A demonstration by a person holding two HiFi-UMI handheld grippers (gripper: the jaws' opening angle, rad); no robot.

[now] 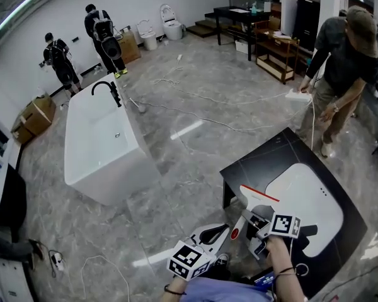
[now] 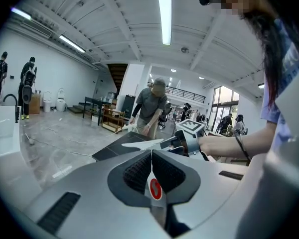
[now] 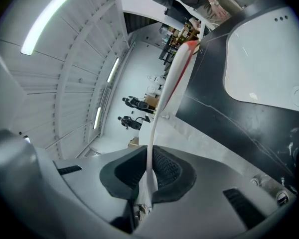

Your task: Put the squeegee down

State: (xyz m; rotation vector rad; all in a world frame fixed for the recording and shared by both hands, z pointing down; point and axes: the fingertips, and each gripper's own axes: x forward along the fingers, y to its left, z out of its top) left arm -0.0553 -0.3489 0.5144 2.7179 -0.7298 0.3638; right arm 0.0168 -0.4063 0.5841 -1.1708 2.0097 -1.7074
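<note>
My right gripper [image 1: 252, 216] is shut on the thin handle of a white squeegee [image 1: 259, 195] with a red strip along its blade. It holds the squeegee over the near left corner of the black counter [image 1: 258, 162] with its white basin [image 1: 309, 197]. In the right gripper view the squeegee [image 3: 175, 76] runs straight up from between the jaws of the right gripper [image 3: 149, 171]. My left gripper [image 1: 230, 232] is shut and holds nothing, low and just left of the right one. The left gripper view has the left gripper [image 2: 151, 166] pointing at the squeegee [image 2: 139, 144].
A white bathtub [image 1: 101, 140] with a black tap stands on the marble floor to the left. Cables trail across the floor [image 1: 195, 99]. A person [image 1: 343, 61] bends over beyond the counter's far corner. Two people stand at the far wall near cardboard boxes [image 1: 34, 115].
</note>
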